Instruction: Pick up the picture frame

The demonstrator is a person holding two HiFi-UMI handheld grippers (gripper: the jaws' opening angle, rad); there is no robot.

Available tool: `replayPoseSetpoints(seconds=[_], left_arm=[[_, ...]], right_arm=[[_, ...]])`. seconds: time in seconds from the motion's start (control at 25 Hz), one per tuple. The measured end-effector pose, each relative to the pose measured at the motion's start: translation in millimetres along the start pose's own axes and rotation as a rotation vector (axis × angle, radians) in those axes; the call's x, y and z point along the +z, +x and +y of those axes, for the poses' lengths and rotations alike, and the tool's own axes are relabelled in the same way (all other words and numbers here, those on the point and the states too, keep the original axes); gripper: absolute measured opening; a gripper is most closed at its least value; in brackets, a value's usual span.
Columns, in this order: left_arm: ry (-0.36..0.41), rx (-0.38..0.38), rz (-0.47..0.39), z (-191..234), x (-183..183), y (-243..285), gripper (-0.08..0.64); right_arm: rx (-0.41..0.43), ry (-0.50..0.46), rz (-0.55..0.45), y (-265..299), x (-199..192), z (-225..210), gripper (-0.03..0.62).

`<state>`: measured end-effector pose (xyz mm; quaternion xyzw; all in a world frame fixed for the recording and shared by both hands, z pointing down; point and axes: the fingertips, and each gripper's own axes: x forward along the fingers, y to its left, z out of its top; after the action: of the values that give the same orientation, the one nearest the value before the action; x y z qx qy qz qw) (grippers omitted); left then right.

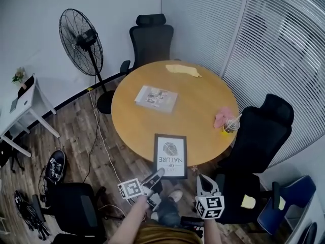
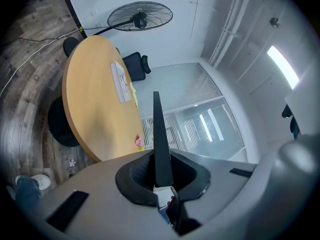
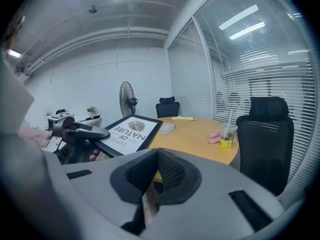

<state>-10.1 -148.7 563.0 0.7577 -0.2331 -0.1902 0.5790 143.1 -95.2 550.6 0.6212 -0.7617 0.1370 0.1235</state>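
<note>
The left gripper (image 1: 156,176) pinches the black-rimmed picture frame (image 1: 170,155) by a corner over the round wooden table's (image 1: 203,88) near edge. The right gripper (image 1: 204,183) is pressed together, empty. Papers (image 1: 156,98) lie mid-table, and a pink cloth (image 1: 222,117) and a cup (image 1: 231,126) sit at the right edge.

L gripper (image 1: 155,177) clamped on picture frame (image 1: 170,155), R gripper (image 1: 204,183) jaws together, empty

Round table (image 1: 203,93) carries booklet (image 1: 156,98), yellow cloth (image 1: 183,70), pink cloth (image 1: 222,117), cup (image 1: 231,126).

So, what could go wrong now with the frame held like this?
Only the left tongs grip the picture frame, near one bottom corner, so it may twist or slip out. The right tongs are shut and empty. The frame's far end is over the table and could knock it.
</note>
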Motion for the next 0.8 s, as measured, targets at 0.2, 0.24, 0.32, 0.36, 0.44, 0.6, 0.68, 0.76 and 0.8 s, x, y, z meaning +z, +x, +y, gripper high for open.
replayPoseSetpoints(seconds=[0.2, 0.24, 0.32, 0.36, 0.44, 0.6, 0.68, 0.76, 0.8], left_arm=[[0.017, -0.018, -0.004, -17.4, 5.6, -5.8, 0.051], [0.039, 0.008, 0.003, -16.4, 6.7, -9.3, 0.051], [0.051, 0.027, 0.007, -18.4, 6.5, -14.6, 0.051], [0.06, 0.044, 0.009, -18.0, 6.6, -17.9, 0.051], [0.095, 0.114, 0.017, -12.3, 8.3, -25.9, 0.051], [0.088, 0.057, 0.009, -22.9, 8.4, -26.1, 0.051], [0.073, -0.003, -0.001, -31.1, 7.8, -23.1, 0.051], [0.109, 0.057, 0.007, -29.8, 9.6, -28.4, 0.051], [0.097, 0.034, 0.006, -36.0, 8.2, -27.6, 0.051]], right_arm=[[0.005, -0.016, -0.028, -3.1, 12.2, 9.8, 0.012], [0.004, -0.019, -0.034, -4.7, 14.6, 11.1, 0.012], [0.005, -0.018, -0.042, -7.2, 16.2, 13.9, 0.012], [0.006, -0.015, -0.046, -8.0, 15.6, 15.3, 0.012], [0.009, -0.011, -0.055, -9.7, 15.7, 17.5, 0.012], [-0.001, -0.014, -0.068, -16.8, 21.1, 19.6, 0.012], [-0.005, -0.014, -0.073, -19.8, 22.8, 19.8, 0.012], [-0.007, -0.013, -0.078, -22.0, 24.4, 20.4, 0.012], [-0.007, -0.011, -0.08, -23.3, 25.0, 20.6, 0.012]])
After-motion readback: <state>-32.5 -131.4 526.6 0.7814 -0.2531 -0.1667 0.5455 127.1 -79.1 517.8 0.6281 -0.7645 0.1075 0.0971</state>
